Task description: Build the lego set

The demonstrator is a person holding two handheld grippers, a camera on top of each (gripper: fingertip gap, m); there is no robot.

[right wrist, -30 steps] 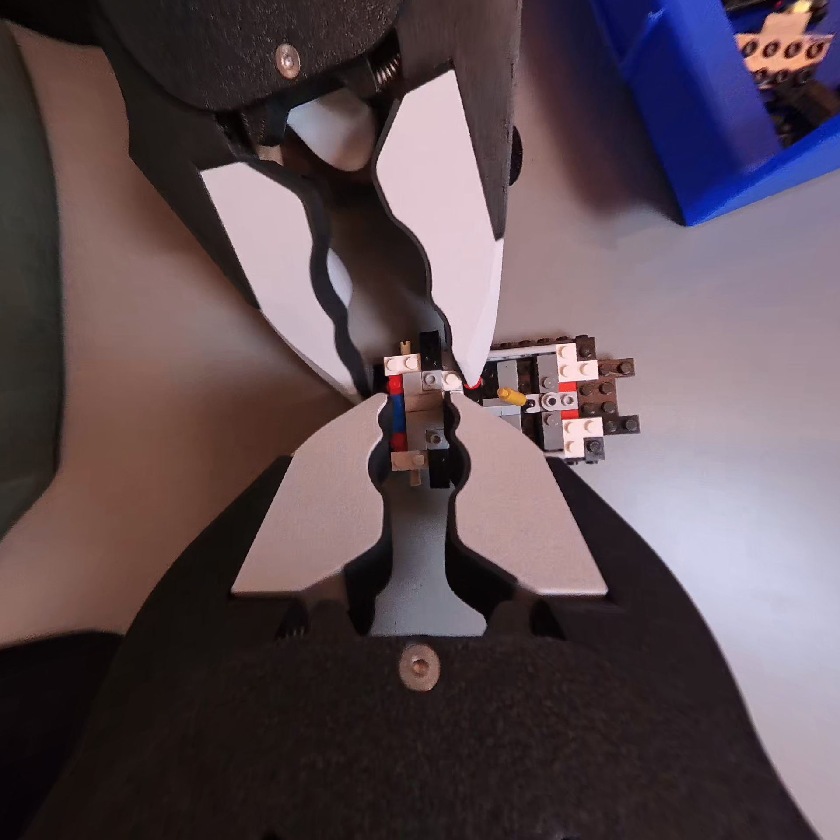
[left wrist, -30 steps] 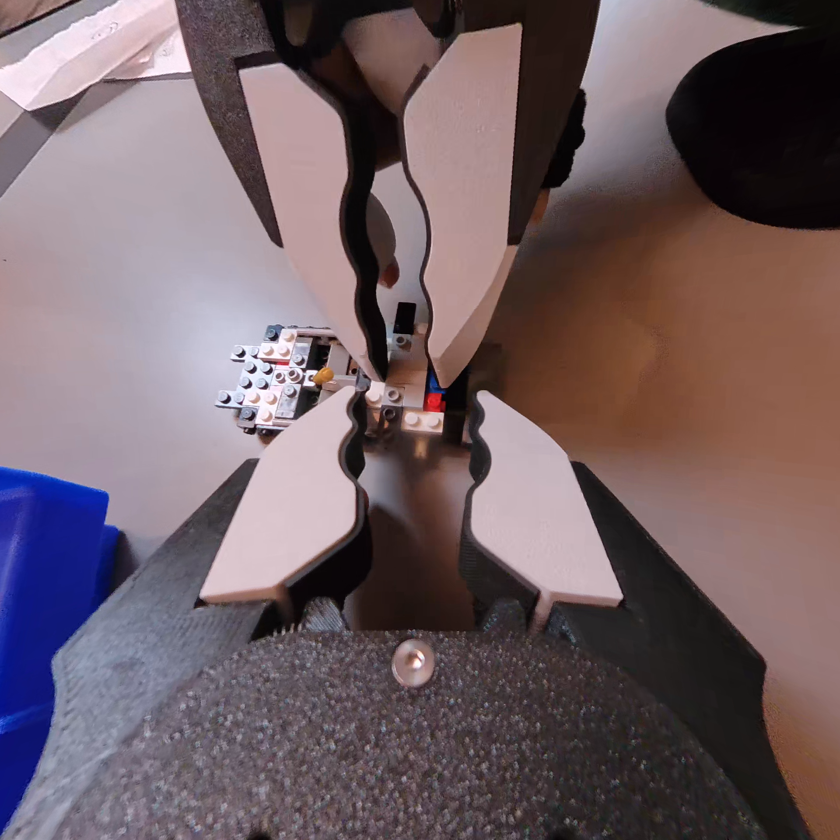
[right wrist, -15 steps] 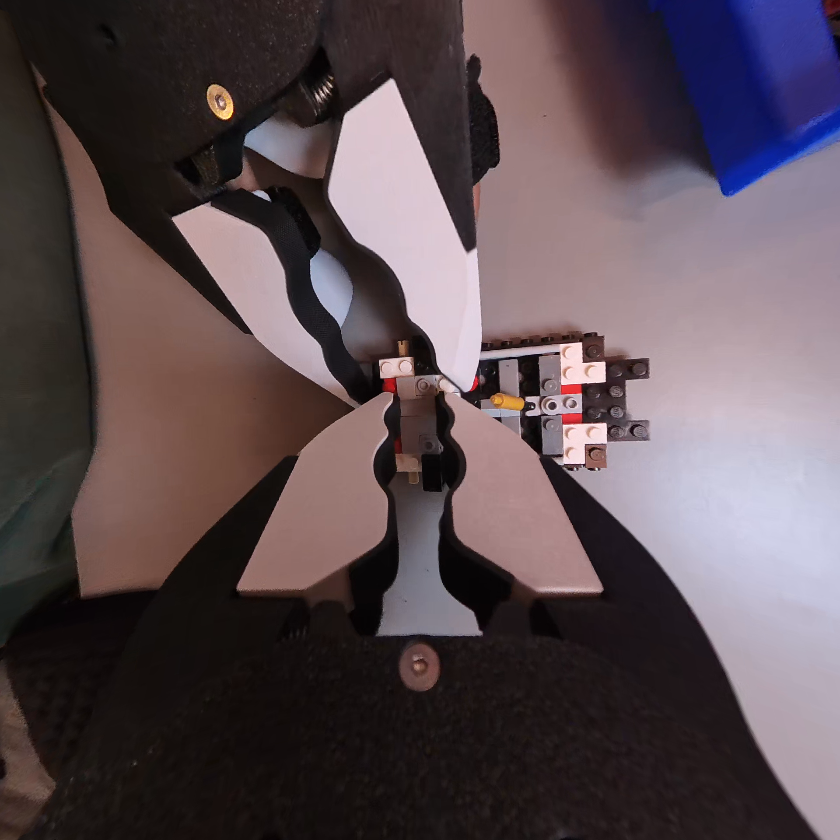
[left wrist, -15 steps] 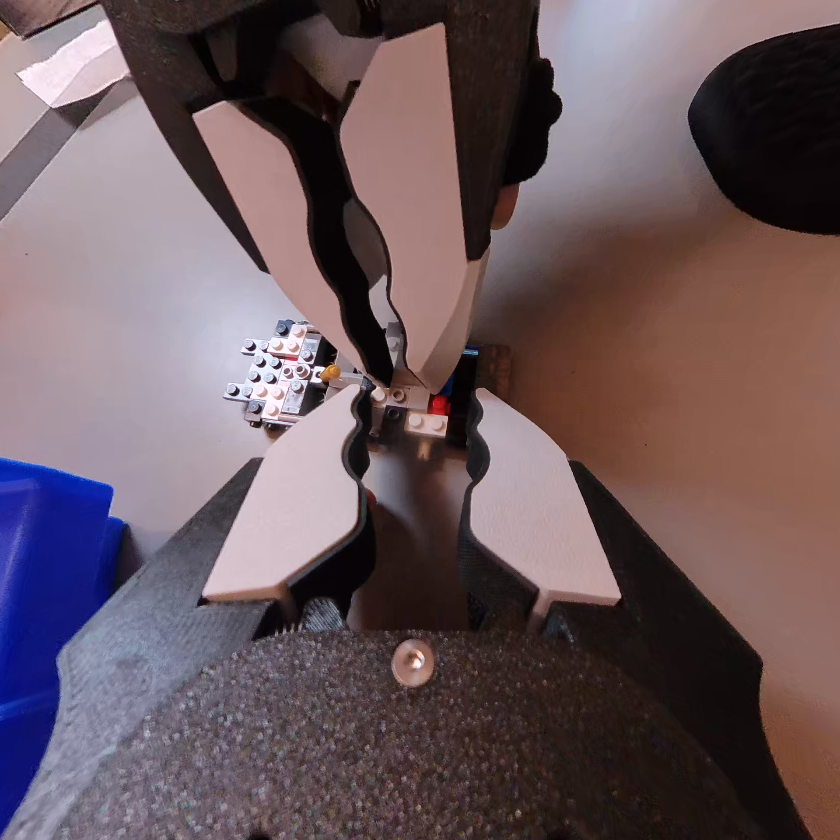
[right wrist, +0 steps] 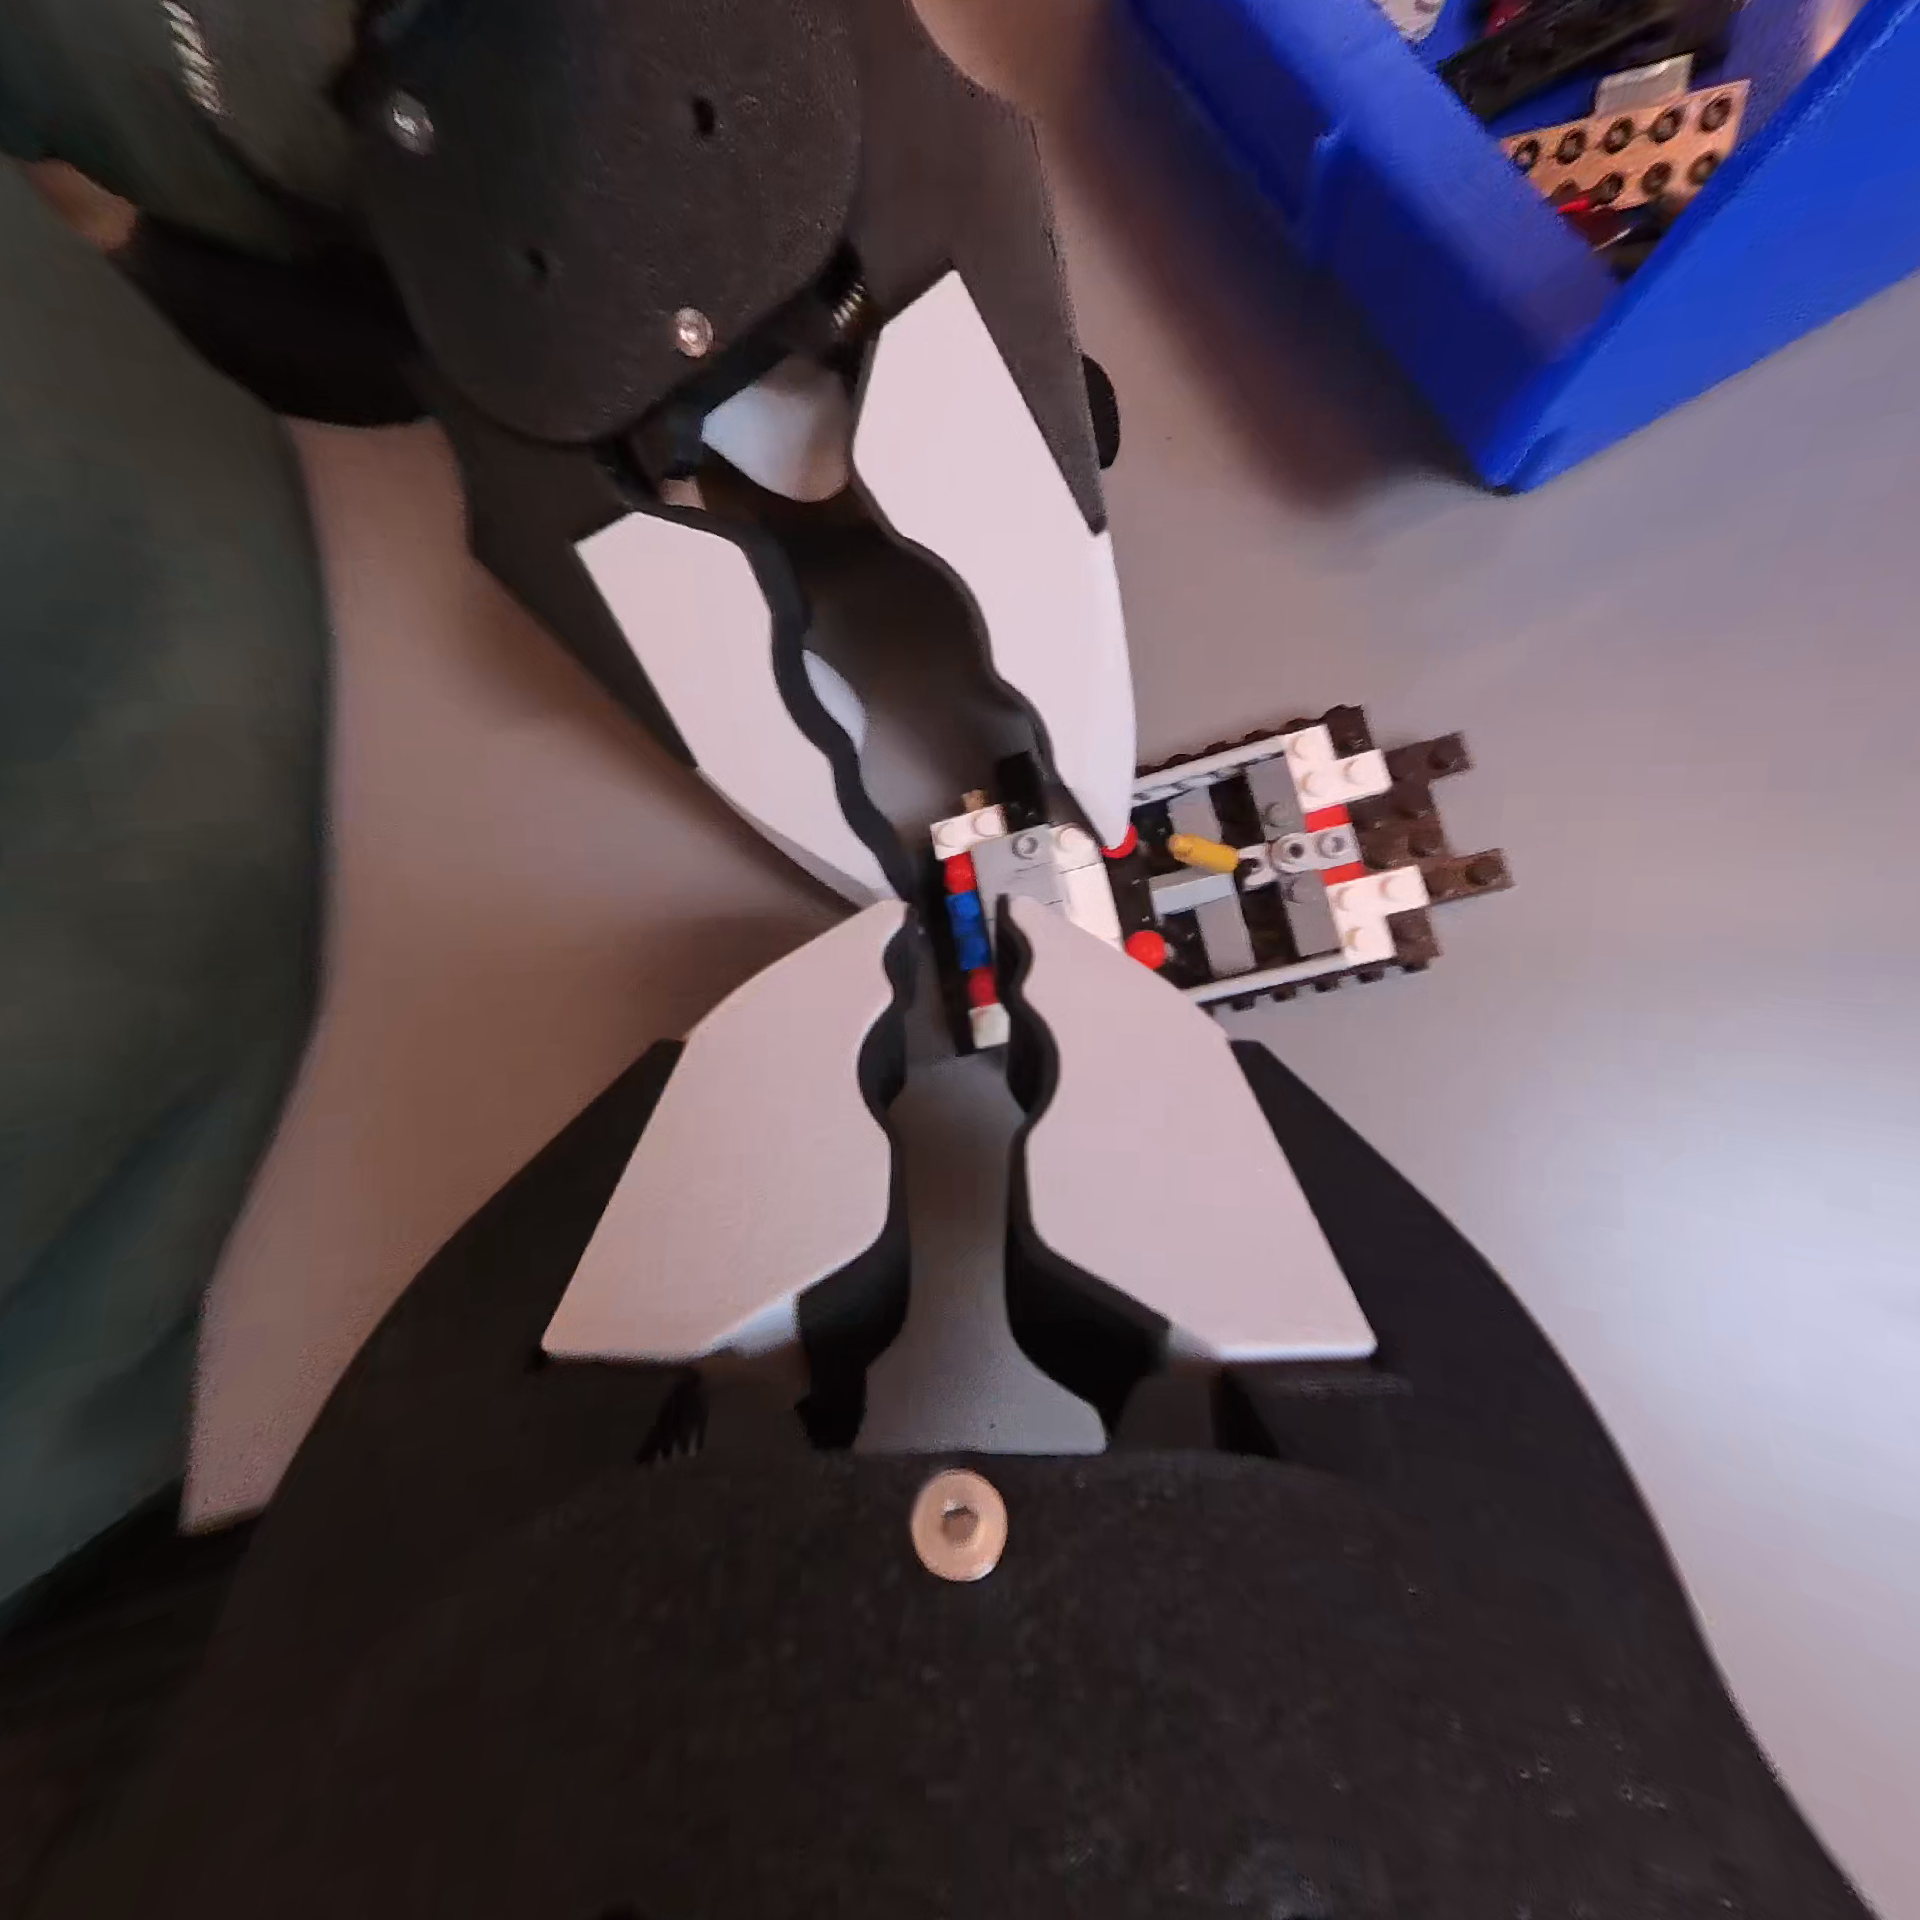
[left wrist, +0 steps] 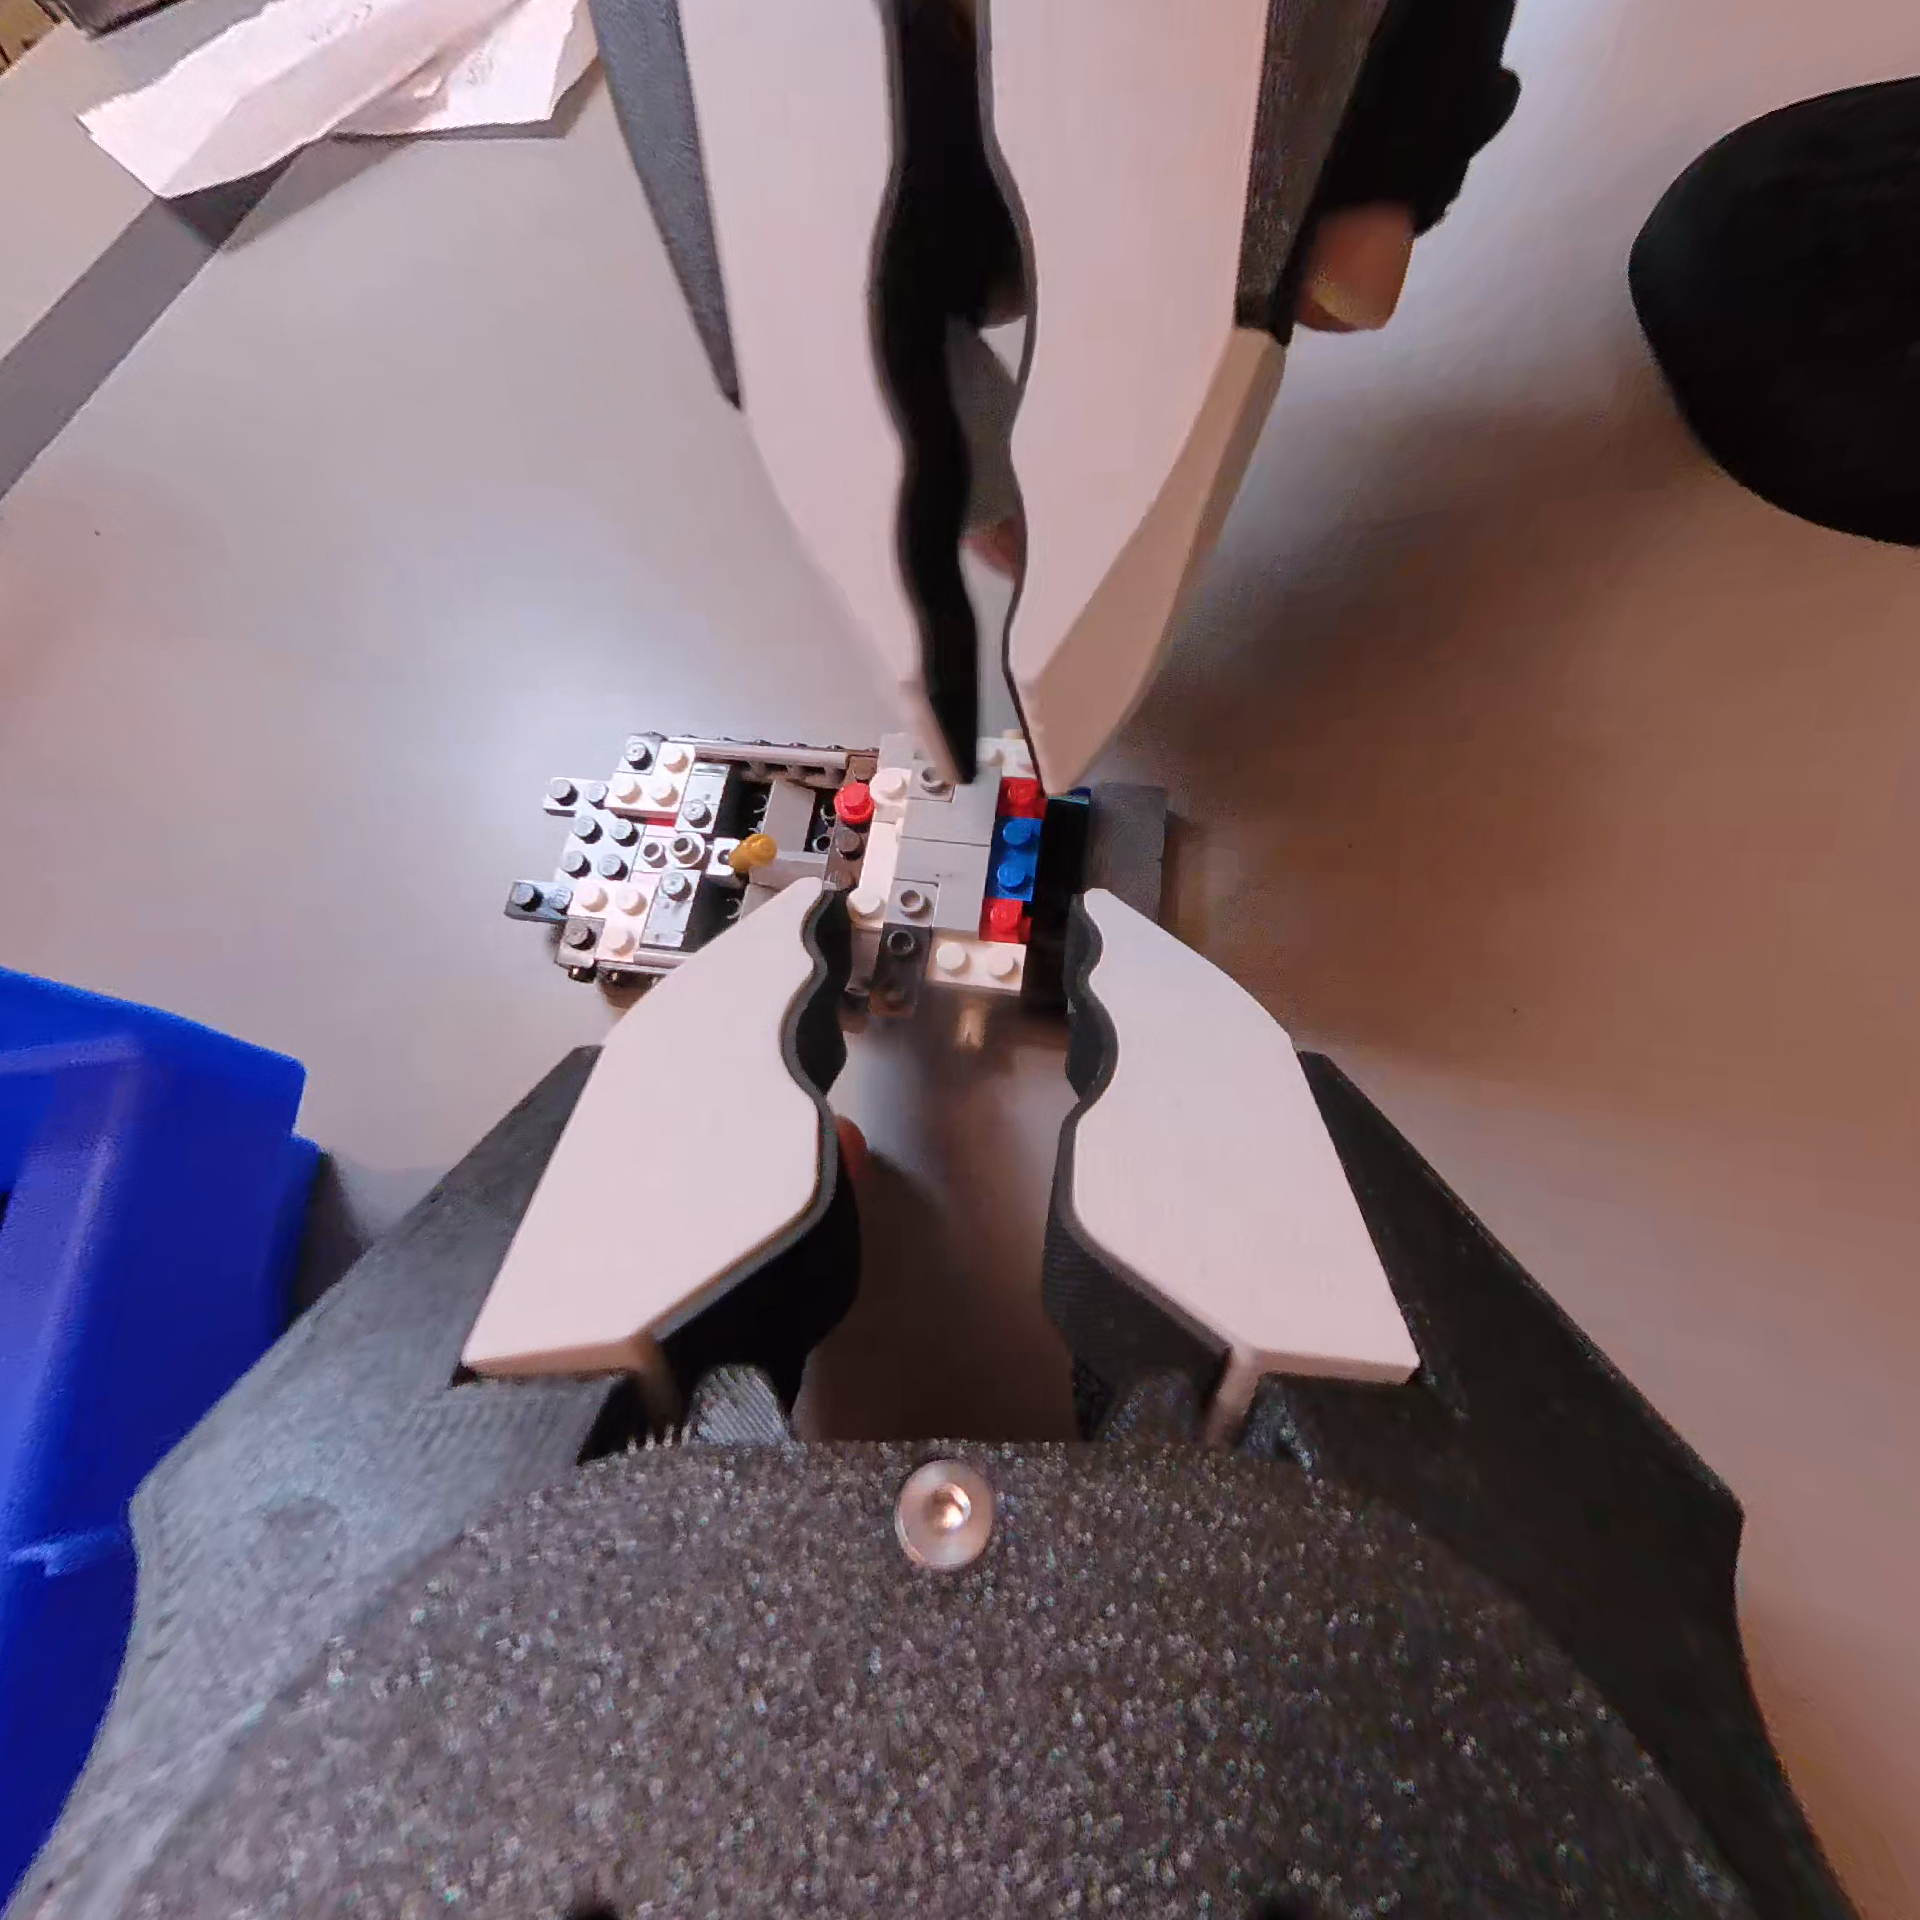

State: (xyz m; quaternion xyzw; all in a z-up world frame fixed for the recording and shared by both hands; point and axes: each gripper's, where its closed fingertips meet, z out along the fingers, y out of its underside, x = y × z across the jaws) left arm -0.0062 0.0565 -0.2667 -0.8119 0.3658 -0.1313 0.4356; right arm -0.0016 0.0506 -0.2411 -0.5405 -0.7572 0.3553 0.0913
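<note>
A small brick model point(left wrist: 686, 852) in grey, white and black, with a yellow peg and red studs, lies on the grey table point(left wrist: 364, 540). My left gripper point(left wrist: 951, 914) is shut across the model's white and grey end. My right gripper point(right wrist: 958, 916) comes in from the opposite side. It is shut narrowly on the red, blue and white strip point(right wrist: 968, 930) at that end of the model point(right wrist: 1257, 894). In the left wrist view the right gripper point(left wrist: 1003, 774) points down onto the model beside the strip point(left wrist: 1013, 847). In the right wrist view the left gripper point(right wrist: 1003, 857) straddles the same end.
A blue bin point(right wrist: 1538, 312) holding loose bricks stands beyond the model; its corner also shows in the left wrist view point(left wrist: 125, 1195). White paper point(left wrist: 343, 73) lies at the far left. A black round object point(left wrist: 1787, 312) sits at the right. A person's dark green clothing point(right wrist: 125, 779) fills the left.
My right gripper has closed narrower and now grips only the red and blue strip at the model's end. The model has turned slightly. My left gripper keeps its hold.
</note>
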